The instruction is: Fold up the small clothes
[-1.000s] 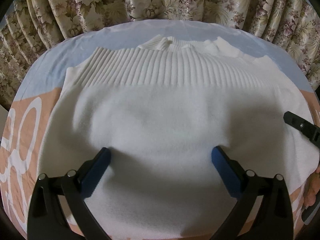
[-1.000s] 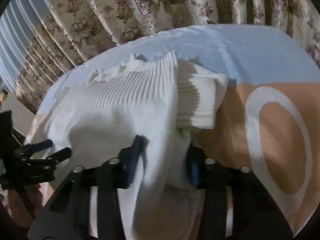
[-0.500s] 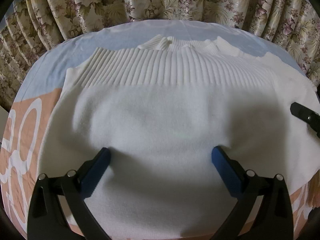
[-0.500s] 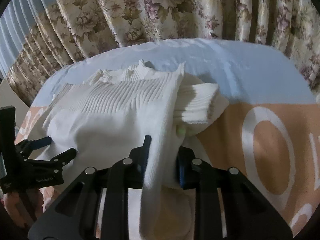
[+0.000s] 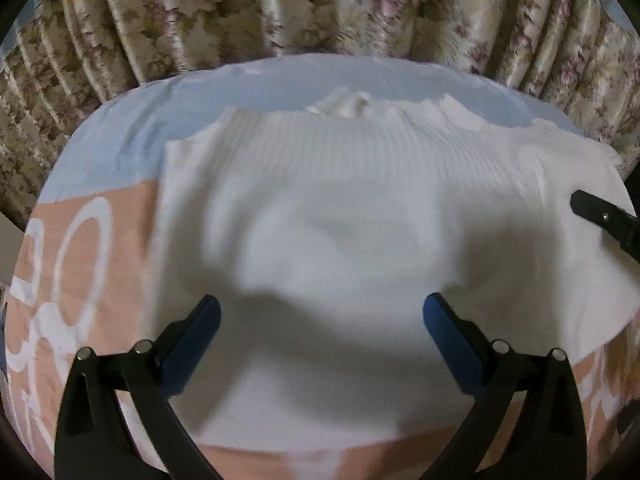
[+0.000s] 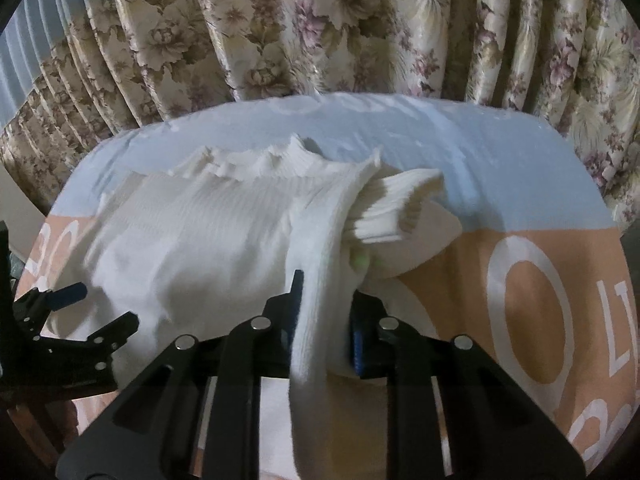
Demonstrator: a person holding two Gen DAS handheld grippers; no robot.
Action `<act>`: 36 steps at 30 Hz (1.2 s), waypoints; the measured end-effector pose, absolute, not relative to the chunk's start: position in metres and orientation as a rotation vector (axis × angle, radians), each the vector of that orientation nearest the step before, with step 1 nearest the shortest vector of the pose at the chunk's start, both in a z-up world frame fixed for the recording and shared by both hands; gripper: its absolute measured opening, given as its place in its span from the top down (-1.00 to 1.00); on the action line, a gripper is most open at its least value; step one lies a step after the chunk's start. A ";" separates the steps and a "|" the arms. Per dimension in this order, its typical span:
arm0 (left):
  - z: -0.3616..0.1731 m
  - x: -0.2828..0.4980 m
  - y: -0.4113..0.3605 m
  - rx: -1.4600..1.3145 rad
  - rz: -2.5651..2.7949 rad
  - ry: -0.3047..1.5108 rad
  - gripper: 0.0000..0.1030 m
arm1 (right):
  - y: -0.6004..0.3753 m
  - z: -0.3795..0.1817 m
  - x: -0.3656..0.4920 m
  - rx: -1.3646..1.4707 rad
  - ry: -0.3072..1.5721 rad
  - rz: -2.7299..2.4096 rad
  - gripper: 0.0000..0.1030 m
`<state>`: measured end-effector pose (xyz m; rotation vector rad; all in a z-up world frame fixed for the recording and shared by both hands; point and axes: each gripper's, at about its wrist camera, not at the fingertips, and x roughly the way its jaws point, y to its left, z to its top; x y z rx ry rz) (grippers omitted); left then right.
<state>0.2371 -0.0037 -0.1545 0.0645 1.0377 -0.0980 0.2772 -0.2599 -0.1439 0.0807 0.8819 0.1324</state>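
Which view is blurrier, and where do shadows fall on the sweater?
Left wrist view: softer overall, sweater knit and curtain smeared; the open left tool casts dark patches on the near fabric. Right wrist view: sharper ribbing, dim light, heavy fisheye bending at the edges.

dim, warm indoor light. both fisheye views bend hard toward black corners. the left wrist view is softly blurred; the left tool point(image 5: 320, 320) throws broad dark shadows on the white sweater point(image 5: 340, 220). curtains point(image 6: 320, 32) look sharper in the right wrist view.
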 end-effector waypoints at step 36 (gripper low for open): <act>-0.095 0.245 0.115 0.008 -0.071 0.958 -0.97 | -0.173 -0.145 0.258 0.175 0.947 0.391 0.20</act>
